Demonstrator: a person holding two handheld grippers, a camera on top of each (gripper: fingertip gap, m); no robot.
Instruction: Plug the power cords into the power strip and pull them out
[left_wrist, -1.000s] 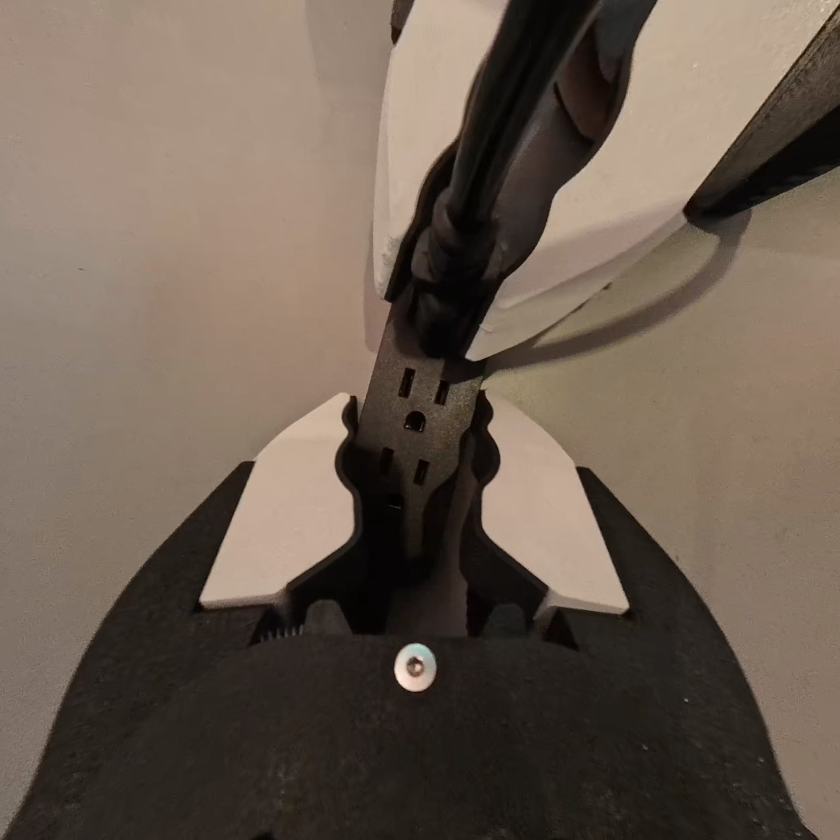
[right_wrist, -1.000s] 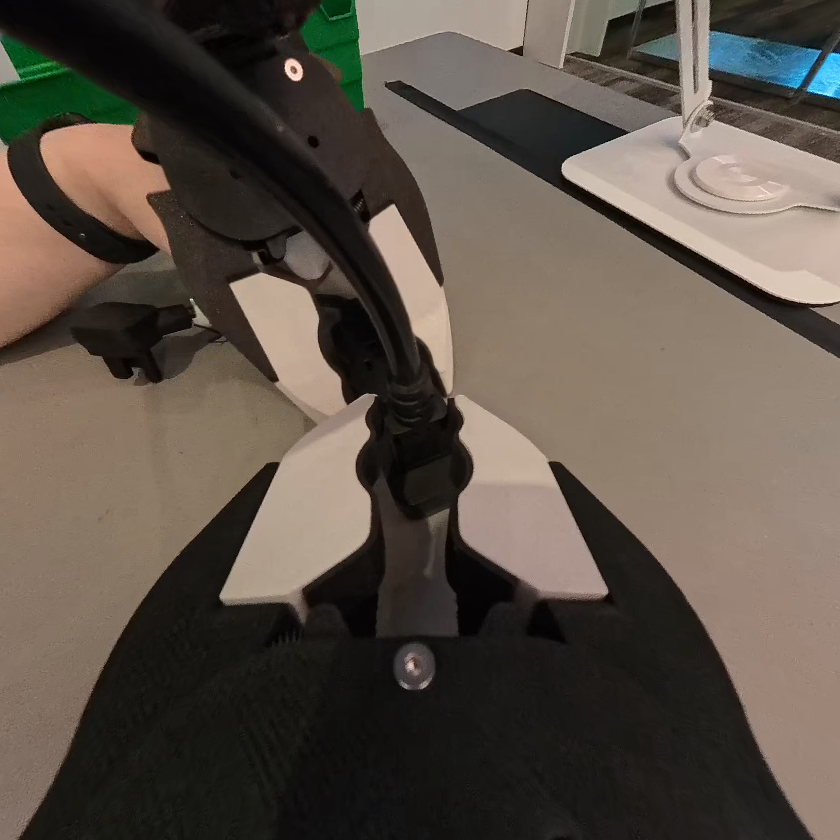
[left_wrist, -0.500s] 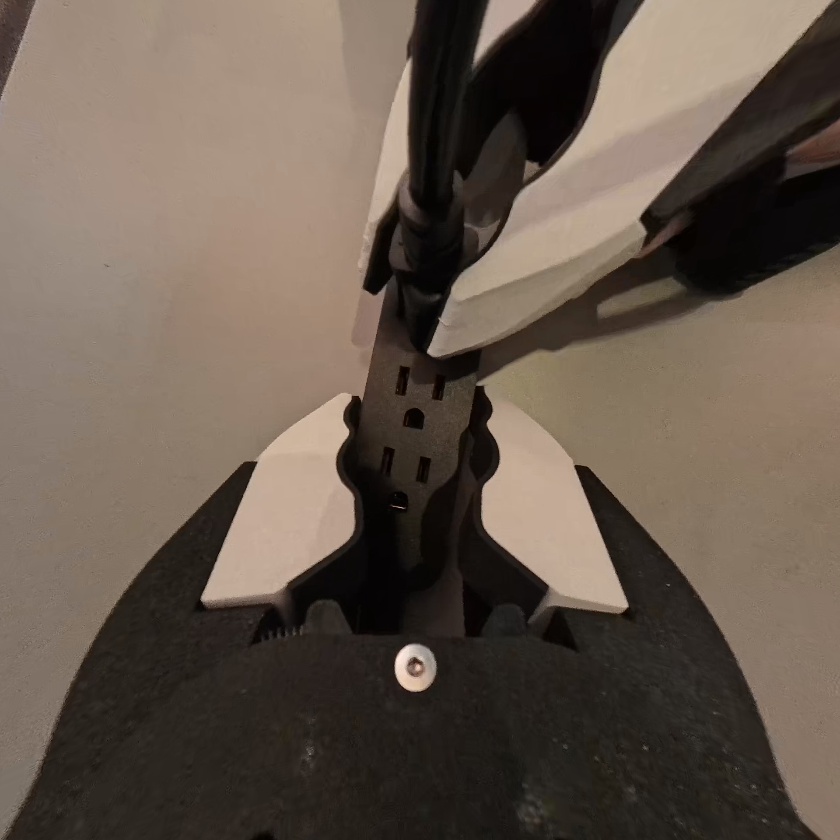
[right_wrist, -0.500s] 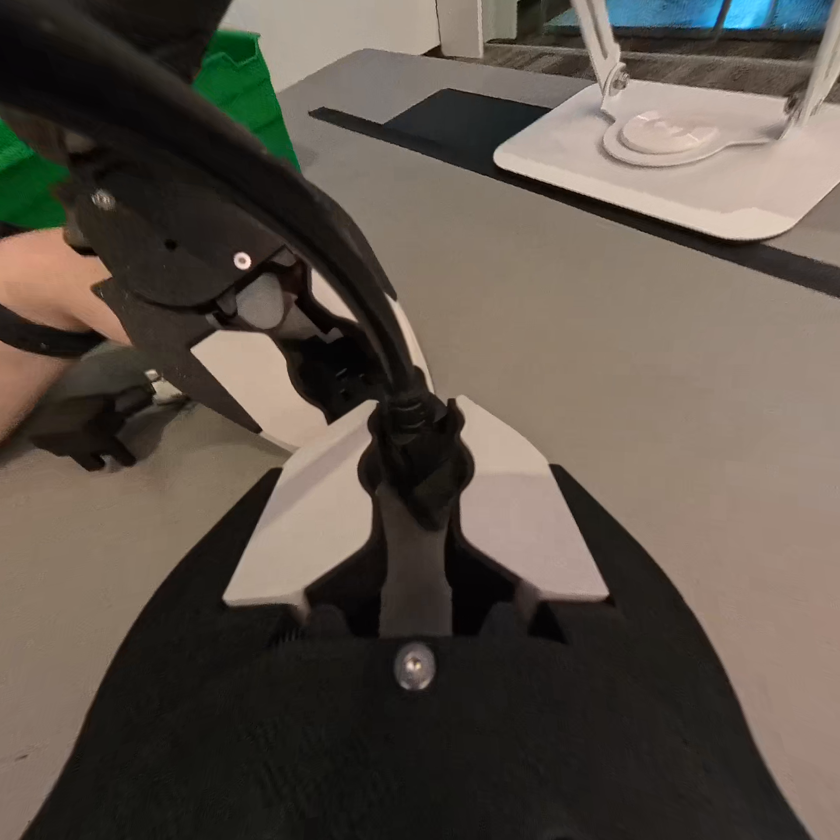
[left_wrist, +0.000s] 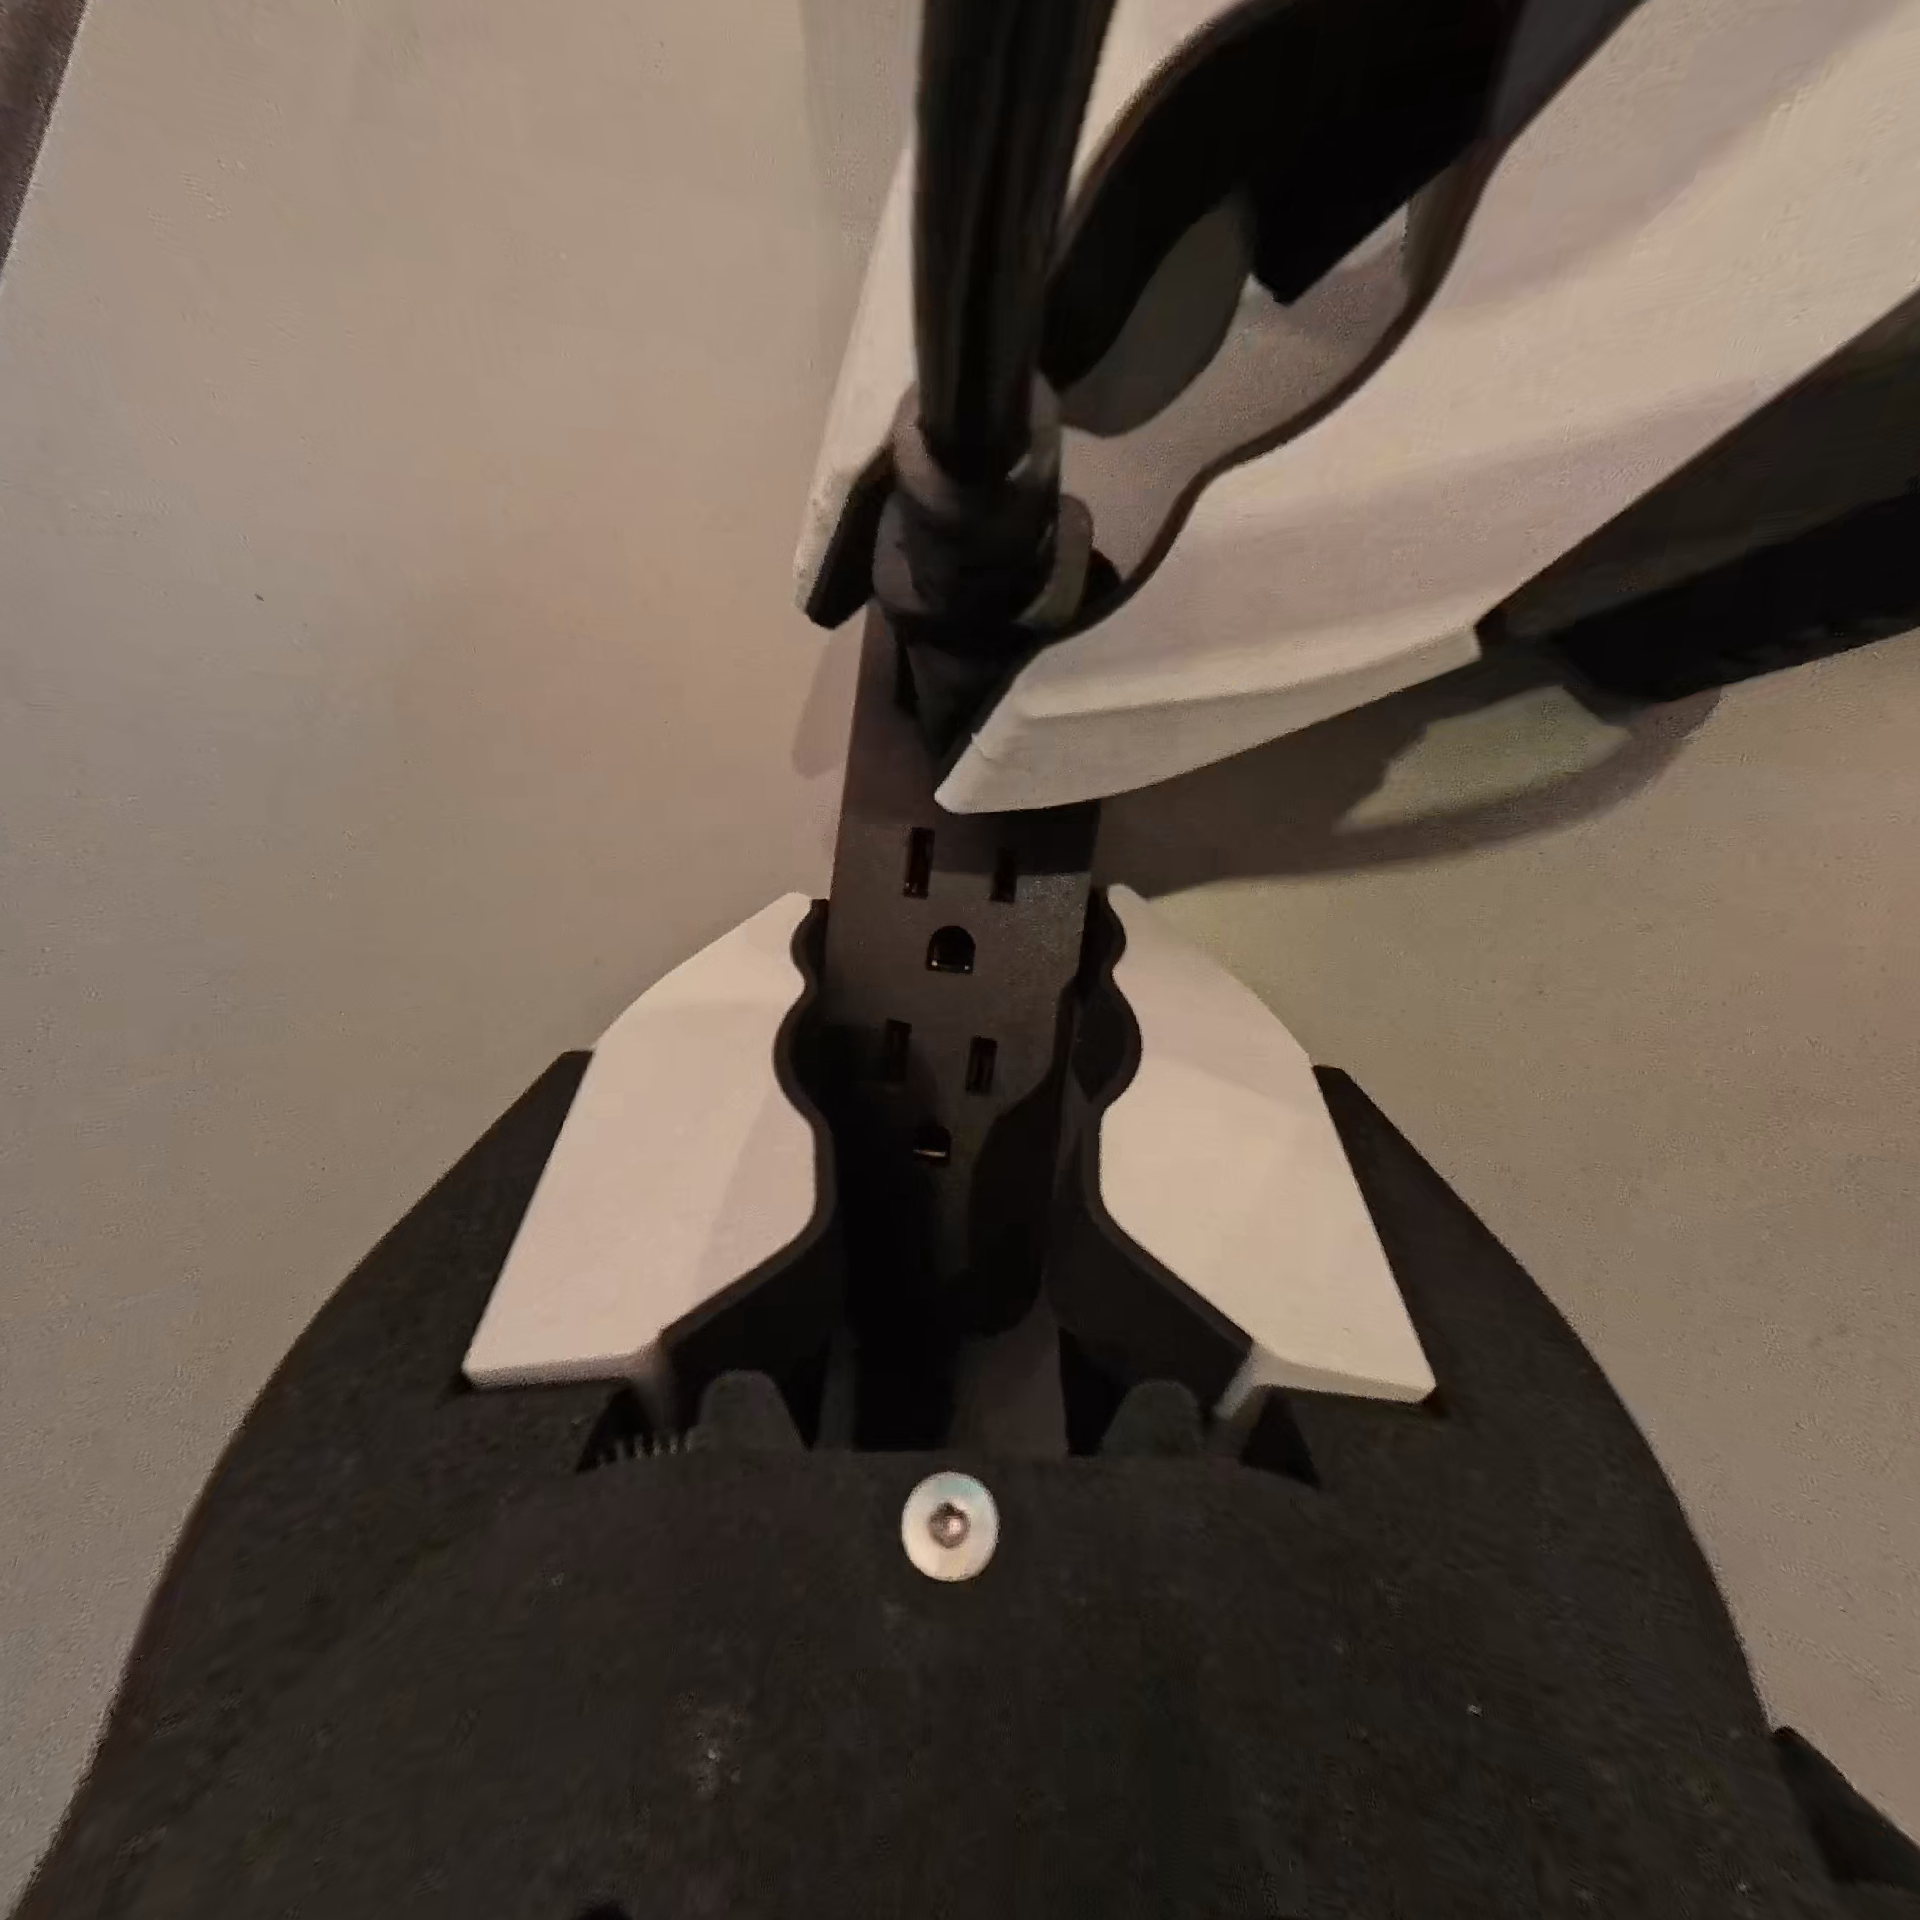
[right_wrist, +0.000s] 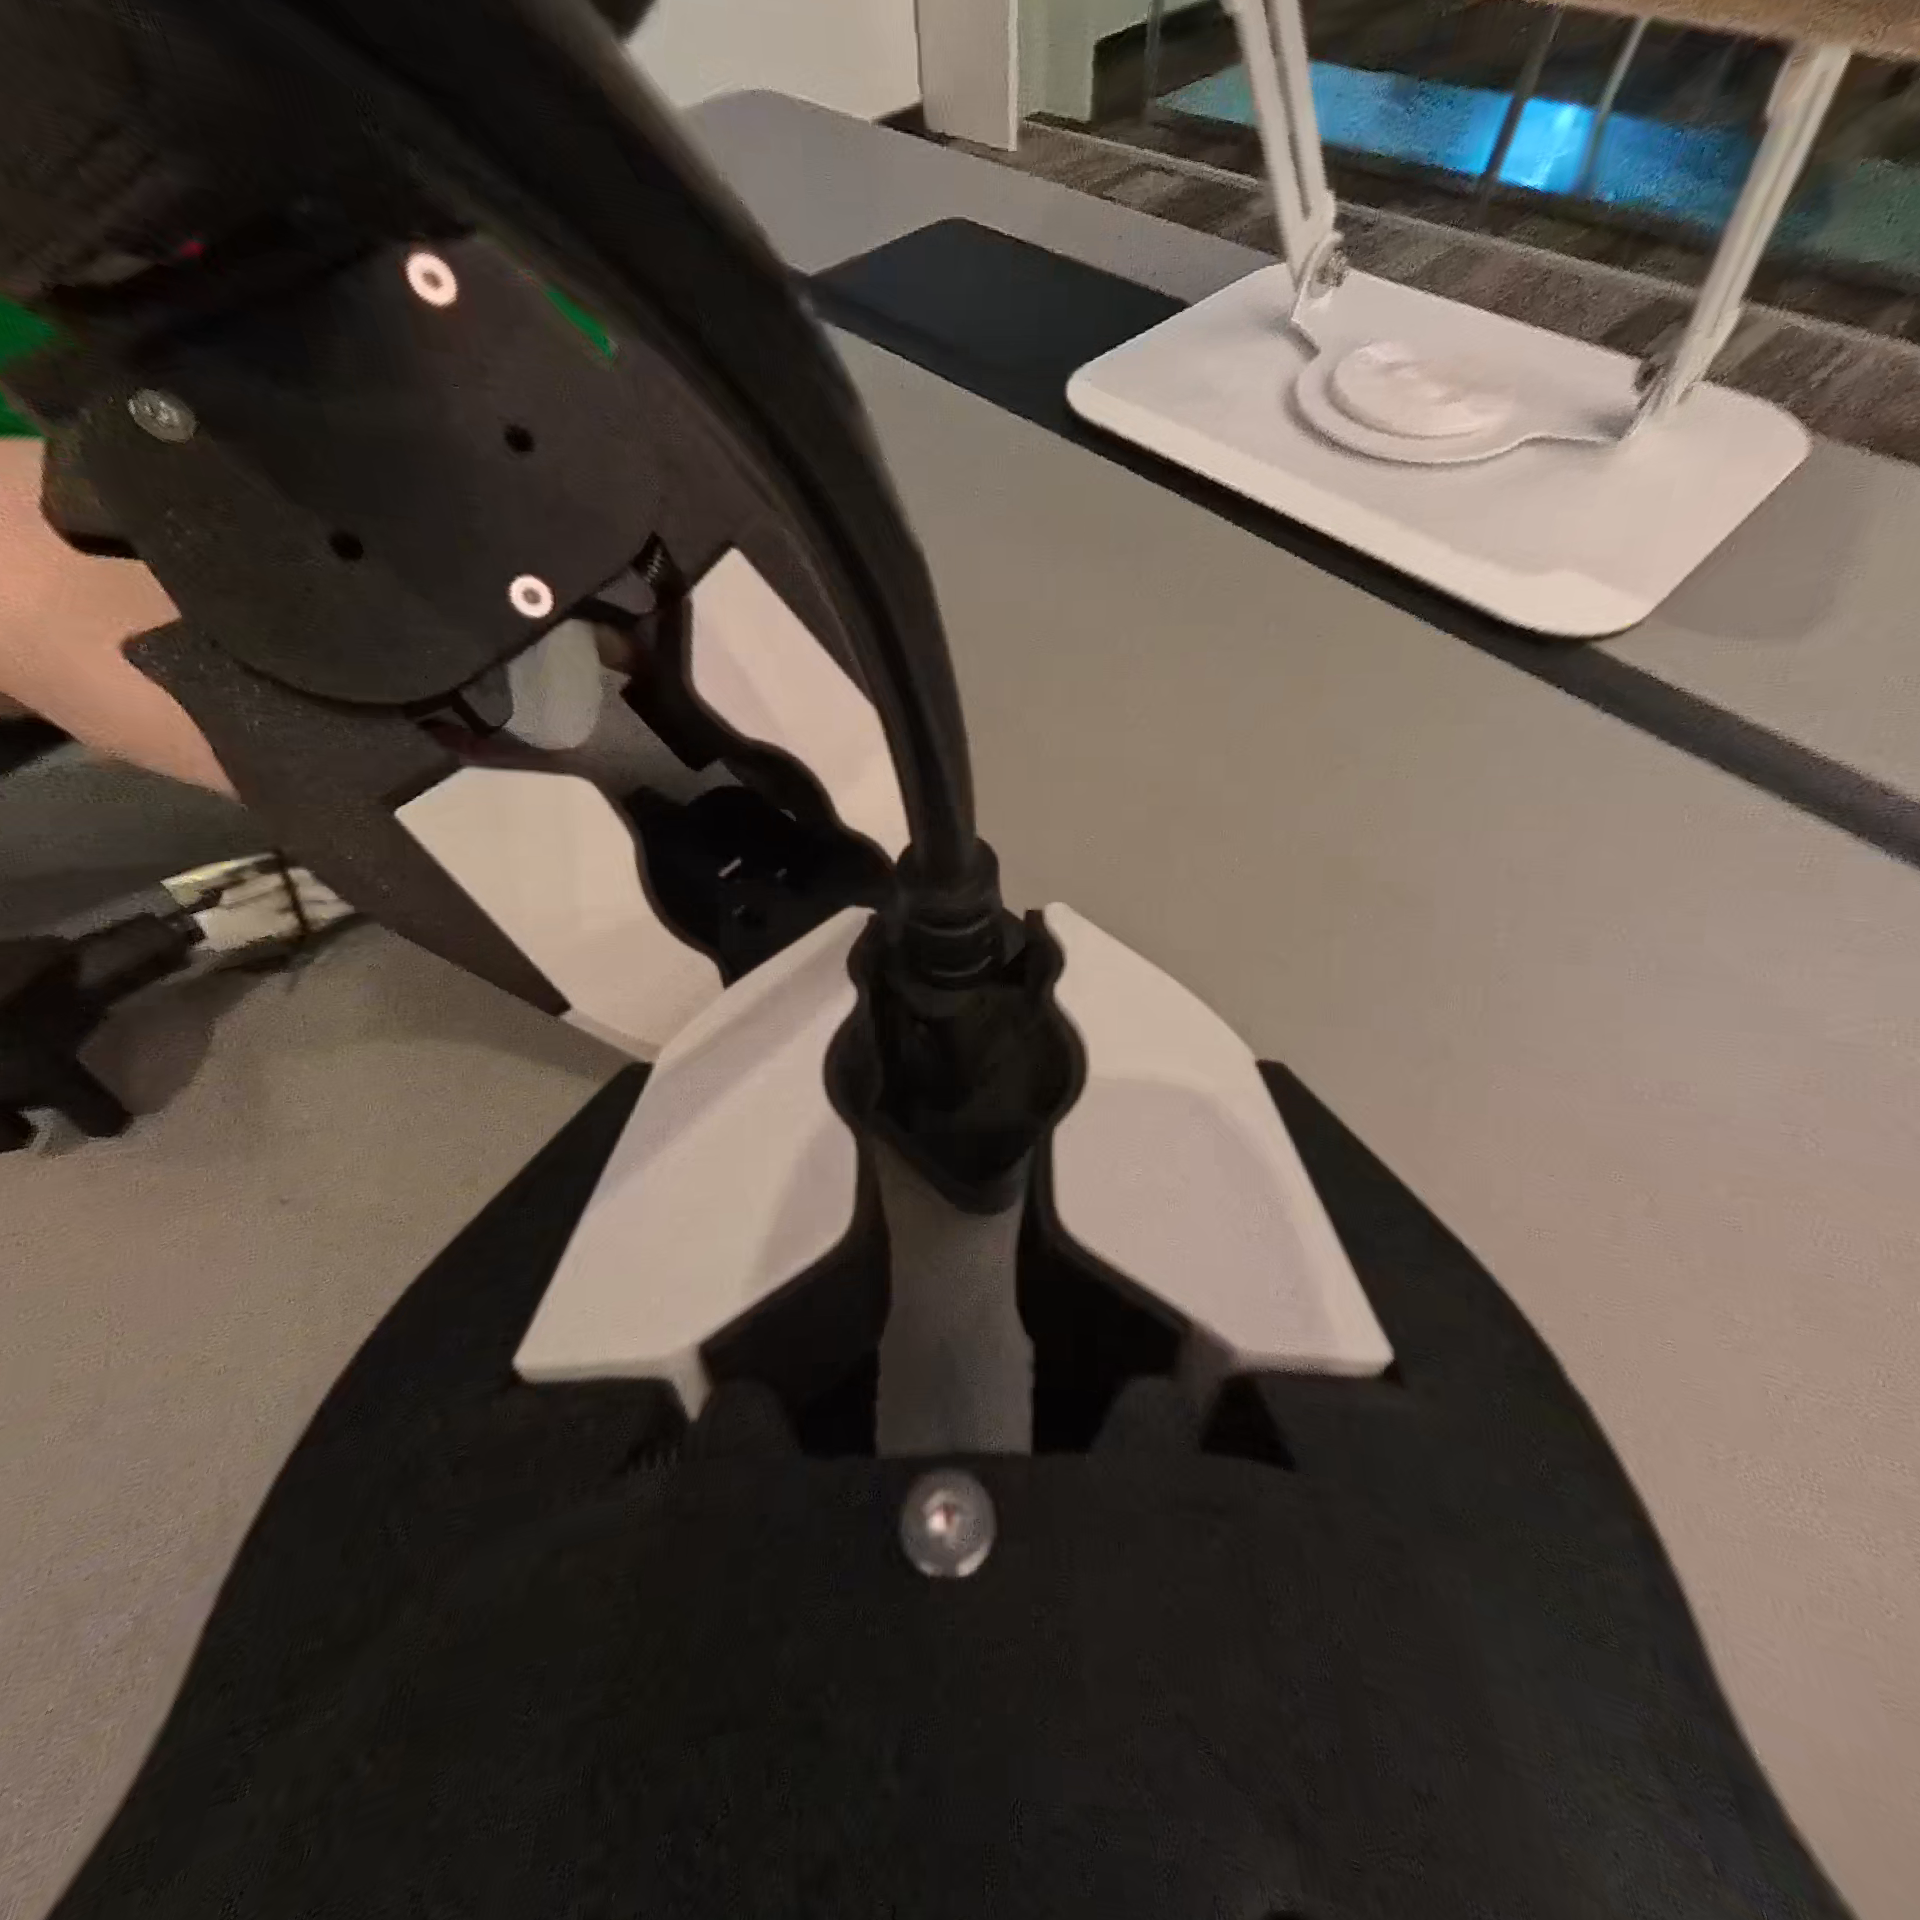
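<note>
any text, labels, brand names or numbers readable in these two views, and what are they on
None can be read in either view.
The power strip face shows only outlet slots.
The plug, the left claw and the right claw carry no visible markings.
The white stand base has a raised round emblem, too blurred to read.

Black power strip (left_wrist: 951, 966); grey table (right_wrist: 1351, 935)

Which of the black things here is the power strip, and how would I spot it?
Start at the grey table. The left gripper clamps a flat black bar: the power strip. Unlike the round black cord nearby, it has rows of socket holes.
</note>
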